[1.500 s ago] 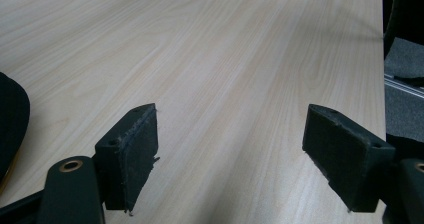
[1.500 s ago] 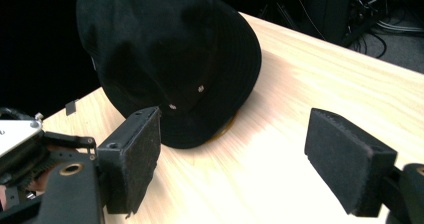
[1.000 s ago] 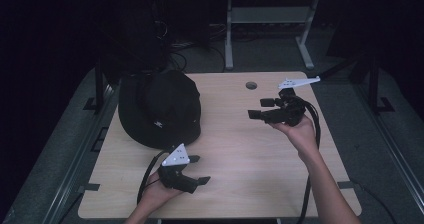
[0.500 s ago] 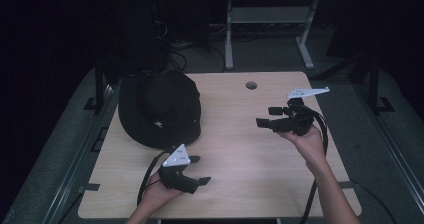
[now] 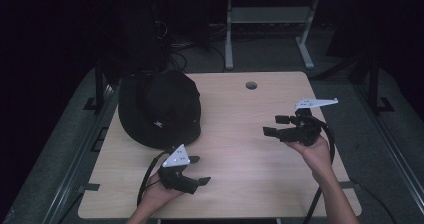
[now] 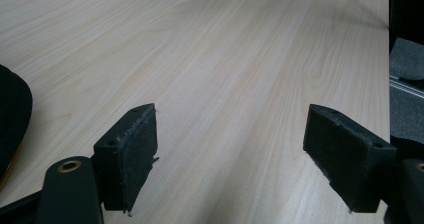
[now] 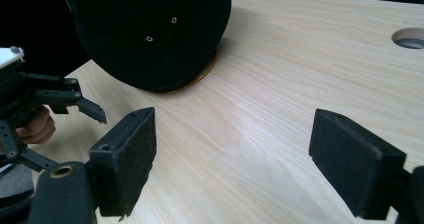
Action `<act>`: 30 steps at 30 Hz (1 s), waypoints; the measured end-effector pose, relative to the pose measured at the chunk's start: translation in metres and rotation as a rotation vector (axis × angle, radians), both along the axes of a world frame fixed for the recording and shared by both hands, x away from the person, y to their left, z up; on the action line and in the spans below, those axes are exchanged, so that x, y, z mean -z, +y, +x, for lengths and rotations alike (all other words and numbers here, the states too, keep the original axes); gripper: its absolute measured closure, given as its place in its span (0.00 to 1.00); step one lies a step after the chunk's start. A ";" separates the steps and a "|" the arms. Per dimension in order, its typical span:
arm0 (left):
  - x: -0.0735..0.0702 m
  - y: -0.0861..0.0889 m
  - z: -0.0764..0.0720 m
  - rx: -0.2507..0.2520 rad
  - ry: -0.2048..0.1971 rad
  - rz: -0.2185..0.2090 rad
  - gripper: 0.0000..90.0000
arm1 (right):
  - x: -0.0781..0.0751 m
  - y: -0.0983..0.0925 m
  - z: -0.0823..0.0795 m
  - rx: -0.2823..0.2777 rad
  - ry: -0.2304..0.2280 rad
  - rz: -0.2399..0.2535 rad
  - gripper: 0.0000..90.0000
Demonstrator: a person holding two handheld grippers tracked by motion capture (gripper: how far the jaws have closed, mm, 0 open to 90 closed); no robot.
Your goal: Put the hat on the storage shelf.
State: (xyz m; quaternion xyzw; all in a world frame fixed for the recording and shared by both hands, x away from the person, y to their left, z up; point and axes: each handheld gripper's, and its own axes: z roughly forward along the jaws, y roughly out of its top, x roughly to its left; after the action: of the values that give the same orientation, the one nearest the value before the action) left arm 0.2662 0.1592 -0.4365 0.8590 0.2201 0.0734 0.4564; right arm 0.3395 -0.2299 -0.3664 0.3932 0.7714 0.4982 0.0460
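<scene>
A black bucket hat (image 5: 161, 108) lies on the left half of the light wooden table (image 5: 240, 164); in the right gripper view the hat (image 7: 150, 34) sits at top left with small eyelets showing. My left gripper (image 5: 199, 170) rests open near the table's front edge, just in front of the hat, its jaws wide over bare wood (image 6: 230, 149); the hat's edge (image 6: 12, 119) shows at far left. My right gripper (image 5: 274, 125) is held above the table's right side, open and empty, pointing left toward the hat. The left gripper (image 7: 80, 101) also shows in the right gripper view.
A round cable hole (image 5: 251, 85) is in the table near its far edge. Metal frame legs (image 5: 230, 39) and cables stand on the dark floor behind. Rails run along both table sides.
My right gripper has moved toward the person and slightly right, lower in view. The left gripper and the hat have stayed put.
</scene>
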 end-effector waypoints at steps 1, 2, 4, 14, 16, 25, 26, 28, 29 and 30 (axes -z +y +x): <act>0.000 0.000 0.000 0.001 -0.002 0.002 0.23 | 0.002 -0.001 -0.001 0.001 0.000 0.004 0.21; 0.000 0.000 0.000 -0.001 -0.001 0.003 0.23 | 0.003 -0.002 -0.003 0.004 0.000 0.006 0.21; 0.000 0.001 -0.001 -0.002 -0.004 0.006 0.23 | 0.008 -0.006 -0.008 0.008 0.006 0.003 0.21; 0.000 -0.002 -0.007 0.003 -0.011 0.021 0.22 | 0.019 -0.022 -0.026 0.027 -0.001 0.012 0.20; 0.000 -0.003 -0.008 0.006 -0.007 0.030 0.22 | 0.023 -0.027 -0.033 0.034 -0.012 0.014 0.20; 0.002 -0.008 -0.011 0.009 -0.003 0.056 0.21 | 0.044 -0.045 -0.055 0.062 -0.003 0.032 0.20; 0.002 -0.008 -0.011 0.009 -0.005 0.058 0.21 | 0.046 -0.047 -0.057 0.065 -0.003 0.034 0.20; 0.002 -0.008 -0.011 0.008 -0.006 0.059 0.21 | 0.050 -0.051 -0.062 0.069 0.001 0.041 0.20; 0.002 -0.008 -0.011 0.007 -0.005 0.058 0.21 | 0.050 -0.051 -0.062 0.069 0.001 0.041 0.20; 0.002 -0.007 -0.011 0.006 -0.004 0.058 0.21 | 0.054 -0.054 -0.067 0.077 0.004 0.042 0.20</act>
State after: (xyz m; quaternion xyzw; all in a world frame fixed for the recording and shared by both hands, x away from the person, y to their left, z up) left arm 0.2549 0.1518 -0.4387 0.8723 0.2144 0.0802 0.4321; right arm 0.2722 -0.2840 -0.4202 0.4247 0.7451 0.5112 0.0554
